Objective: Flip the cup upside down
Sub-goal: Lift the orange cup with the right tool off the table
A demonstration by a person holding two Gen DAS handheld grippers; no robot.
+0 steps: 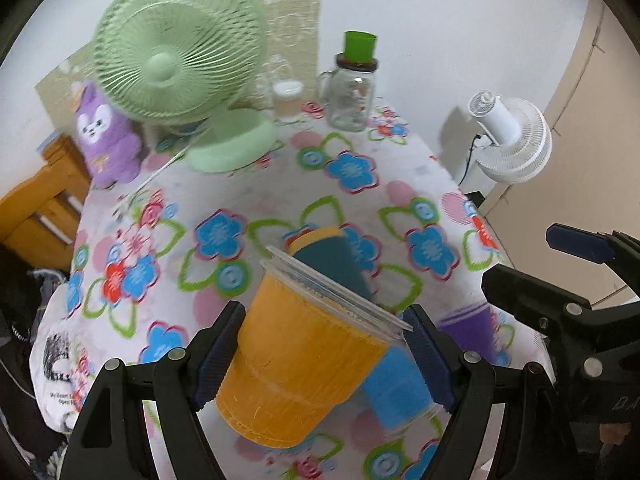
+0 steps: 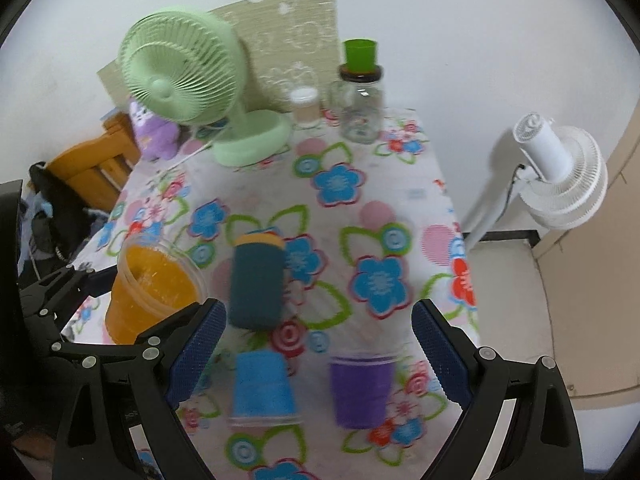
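Note:
My left gripper [image 1: 322,354] is shut on an orange plastic cup [image 1: 298,356], held tilted above the floral tablecloth with its clear rim up and to the right. The same cup shows at the left of the right wrist view [image 2: 150,292]. A dark teal cup [image 2: 256,280] stands upside down mid-table. A blue cup [image 2: 262,388] stands upside down and a purple cup [image 2: 360,388] stands rim up near the front edge. My right gripper [image 2: 320,354] is open and empty above the blue and purple cups.
A green desk fan [image 2: 188,80], a purple plush toy [image 1: 106,136], a small lidded jar [image 2: 304,108] and a glass jar with a green cup on top [image 2: 362,96] stand at the table's back. A white fan [image 2: 560,176] stands off the right edge. A wooden chair [image 1: 40,208] is at left.

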